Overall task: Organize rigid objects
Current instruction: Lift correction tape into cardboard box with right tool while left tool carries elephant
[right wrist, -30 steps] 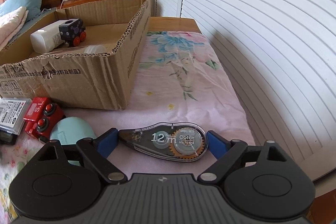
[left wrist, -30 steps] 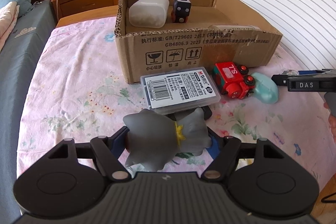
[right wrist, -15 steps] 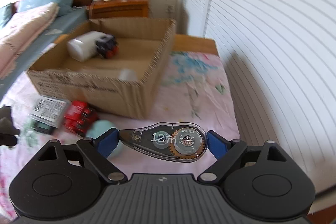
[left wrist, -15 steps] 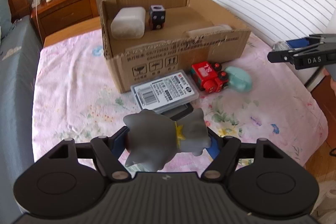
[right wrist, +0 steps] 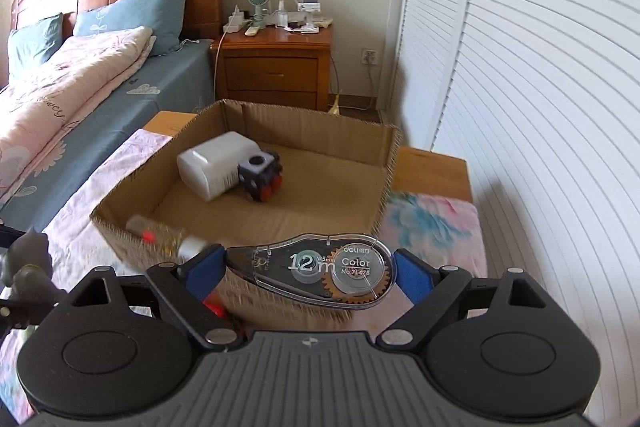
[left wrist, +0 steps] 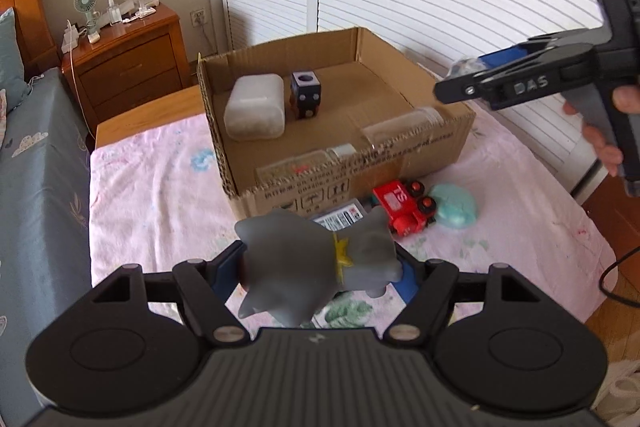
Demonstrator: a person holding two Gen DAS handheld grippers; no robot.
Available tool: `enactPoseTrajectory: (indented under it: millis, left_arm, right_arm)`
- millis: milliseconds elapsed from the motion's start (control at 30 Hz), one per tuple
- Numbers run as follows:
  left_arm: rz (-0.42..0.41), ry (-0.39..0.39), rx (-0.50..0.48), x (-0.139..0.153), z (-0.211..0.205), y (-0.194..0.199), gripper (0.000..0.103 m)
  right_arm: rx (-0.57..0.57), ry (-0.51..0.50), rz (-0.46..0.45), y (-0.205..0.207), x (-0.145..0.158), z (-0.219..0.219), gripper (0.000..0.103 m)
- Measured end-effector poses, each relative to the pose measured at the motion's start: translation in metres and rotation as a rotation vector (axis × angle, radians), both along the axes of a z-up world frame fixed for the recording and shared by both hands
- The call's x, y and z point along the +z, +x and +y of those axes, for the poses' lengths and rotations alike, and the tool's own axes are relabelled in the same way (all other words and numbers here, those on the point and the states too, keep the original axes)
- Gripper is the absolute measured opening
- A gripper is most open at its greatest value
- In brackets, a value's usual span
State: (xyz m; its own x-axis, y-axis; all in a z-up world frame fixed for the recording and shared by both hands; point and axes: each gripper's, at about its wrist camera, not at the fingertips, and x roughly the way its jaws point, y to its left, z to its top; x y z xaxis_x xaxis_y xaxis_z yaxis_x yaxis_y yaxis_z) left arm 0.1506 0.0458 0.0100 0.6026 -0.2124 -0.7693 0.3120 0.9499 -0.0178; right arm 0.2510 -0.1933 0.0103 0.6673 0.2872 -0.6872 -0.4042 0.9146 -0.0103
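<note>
Both of your grippers have risen above the box [left wrist: 424, 147], the left gripper [left wrist: 320, 269] clamped on the grey toy [left wrist: 312, 267], the right gripper [right wrist: 310, 273] clamped on the tape dispenser [right wrist: 316, 273].

Grey rubbery animal toy [left wrist: 316, 267] with a yellow star collar is off the bed, lying sideways, clamped between blue fingers [left wrist: 226, 267]. Correction tape dispenser [right wrist: 320, 271], clear case marked "12m", orange gear inside, is held lengthwise and level over the near wall of the cardboard box [right wrist: 384, 183]. Inside the box: white rounded container [left wrist: 255, 113] on its side, black cube toy [left wrist: 306, 95] touching it, clear bottle [left wrist: 400, 125] along the near wall. On the pink sheet by the box: red toy vehicle [left wrist: 402, 207], mint rounded object [left wrist: 456, 207], labelled clear case [left wrist: 340, 219], partly hidden.
</note>
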Motion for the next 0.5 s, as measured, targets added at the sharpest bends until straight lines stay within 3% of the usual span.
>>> enactPoseTrajectory:
  millis: [300, 367, 500]
  left_arm:
    - [-0.052, 0.026, 0.006, 0.015, 0.005, 0.035, 0.073]
    - [-0.055, 0.028, 0.008, 0.015, 0.003, 0.043, 0.073]
    - [-0.057, 0.036, -0.001, 0.016, -0.002, 0.057, 0.073]
  right_arm:
    - [-0.015, 0.008, 0.037, 0.049, -0.023, 0.028, 0.093]
    - [-0.024, -0.002, 0.038, 0.056, -0.029, 0.031, 0.102]
    - [-0.06, 0.01, 0.027, 0.059, -0.034, 0.029, 0.103]
